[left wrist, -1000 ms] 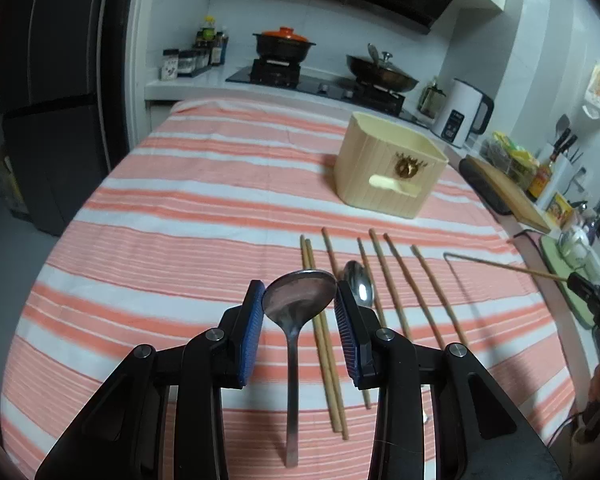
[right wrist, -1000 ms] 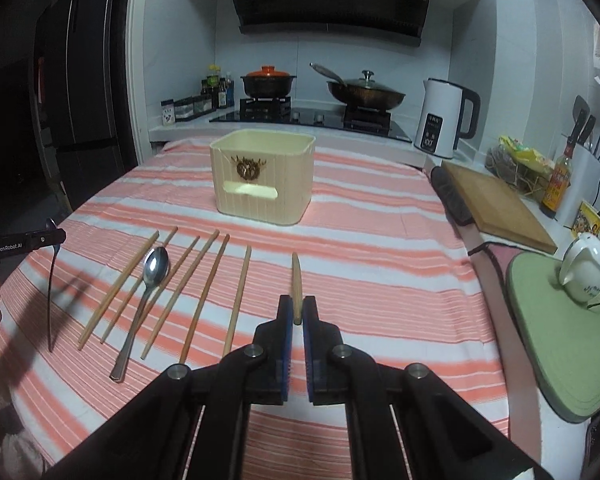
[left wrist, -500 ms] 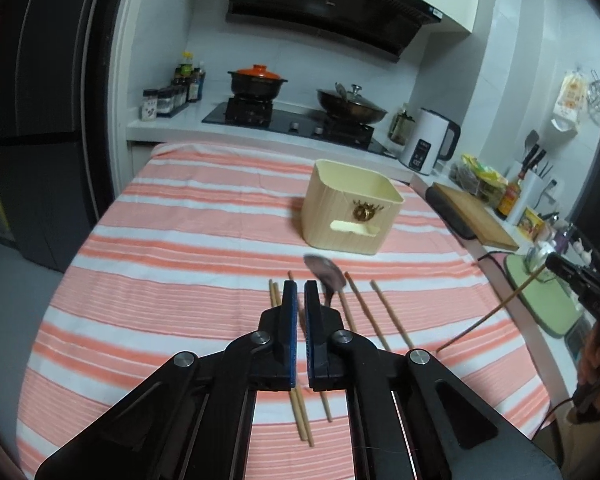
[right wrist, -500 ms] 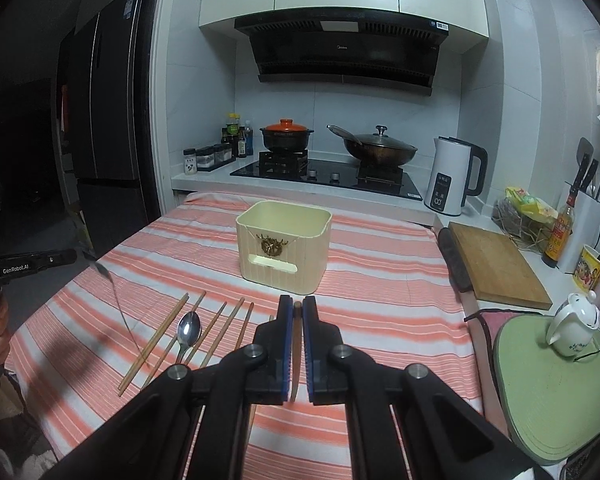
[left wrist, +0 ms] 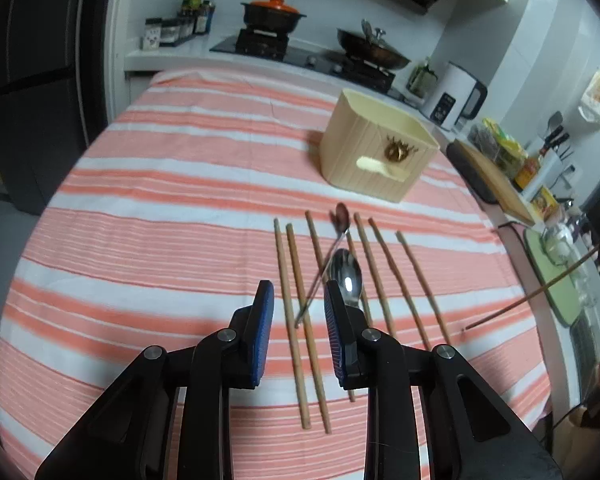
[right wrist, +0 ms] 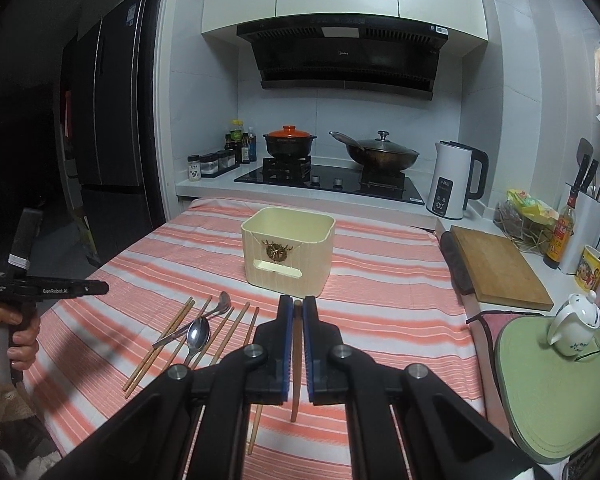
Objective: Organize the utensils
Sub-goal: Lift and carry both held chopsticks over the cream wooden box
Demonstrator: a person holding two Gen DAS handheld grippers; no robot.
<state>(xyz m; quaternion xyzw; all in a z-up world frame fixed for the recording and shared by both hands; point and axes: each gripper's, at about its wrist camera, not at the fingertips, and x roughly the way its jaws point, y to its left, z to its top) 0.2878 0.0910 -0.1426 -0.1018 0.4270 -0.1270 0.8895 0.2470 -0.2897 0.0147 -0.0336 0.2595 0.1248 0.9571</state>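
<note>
Two grippers in frame. Left gripper (left wrist: 299,332): fingers spread wide, nothing between the pads, hovering over the striped tablecloth (left wrist: 160,208) above the near ends of the utensil row. Right gripper (right wrist: 296,344): fingers nearly closed, pinching a single chopstick (right wrist: 296,360) between the blue pads; stick runs along the finger axis, its lower end hanging below the pads, off the cloth. From the left wrist view that same chopstick (left wrist: 540,292) shows at the right edge, tilted in the air.

On the cloth: row of wooden chopsticks (left wrist: 296,320) lying roughly parallel, pointing toward the cream utensil box (left wrist: 376,152). Small spoon (left wrist: 346,276) lies among them, bowl up, just beside the left gripper's right finger. Long-handled ladle (left wrist: 328,256) lies diagonally across the chopsticks, bowl end toward the box, handle end between the left gripper's fingertips in the picture; touching them or not, cannot tell.

Utensil box stands upright, well apart from the row, interior contents not visible. Person's left hand (right wrist: 14,340) grips the left gripper handle at the table's left edge.
</note>
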